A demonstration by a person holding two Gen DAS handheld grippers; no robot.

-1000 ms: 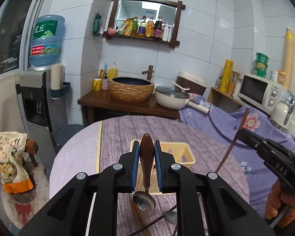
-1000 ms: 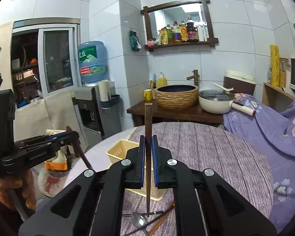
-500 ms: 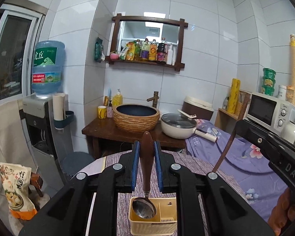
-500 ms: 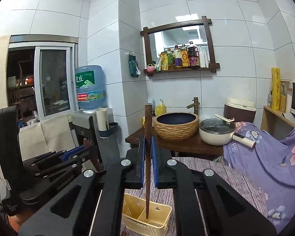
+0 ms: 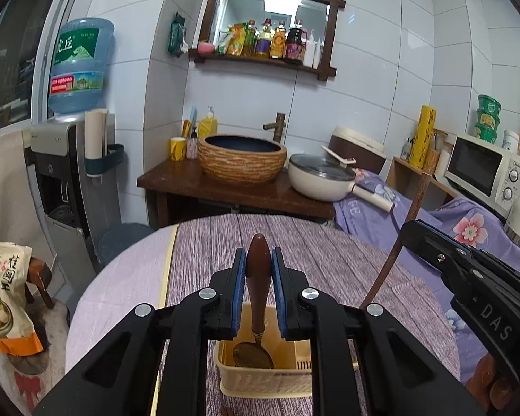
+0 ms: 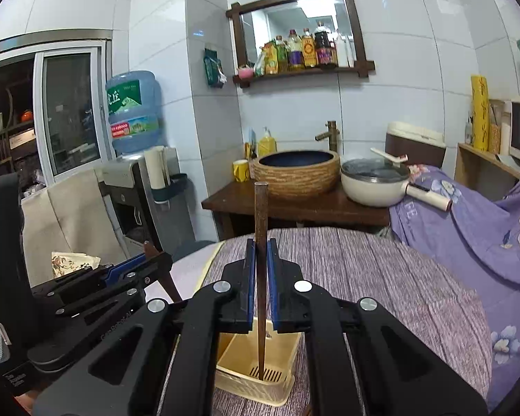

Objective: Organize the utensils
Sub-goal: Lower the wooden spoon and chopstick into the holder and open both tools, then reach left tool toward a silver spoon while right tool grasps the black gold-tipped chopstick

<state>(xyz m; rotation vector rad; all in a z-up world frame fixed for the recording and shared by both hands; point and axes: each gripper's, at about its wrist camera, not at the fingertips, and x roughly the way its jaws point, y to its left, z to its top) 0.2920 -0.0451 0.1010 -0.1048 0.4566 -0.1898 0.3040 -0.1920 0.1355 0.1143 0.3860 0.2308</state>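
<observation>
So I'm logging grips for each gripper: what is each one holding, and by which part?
Left gripper clamps a spoon by its wooden handle, bowl down. Right gripper pinches a chopstick mid-shaft.

We see a pale yellow basket [image 5: 260, 381] on a table [image 5: 329, 260] covered in purple cloth with fine grey streaks. The spoon [image 5: 258, 277] has a dark reddish-brown handle; the chopstick [image 6: 260, 242] is dark brown. Both the left gripper [image 5: 258, 260] and the right gripper [image 6: 260, 253] are black with blue pads. Behind, we note white wall tiles [image 5: 364, 86], a woven tan basin [image 5: 242, 159] with a dark blue inside, a cream pot [image 5: 319, 183], a blue water bottle [image 5: 79, 66] labelled green and red, and a lilac flowered cloth [image 6: 485, 225].
</observation>
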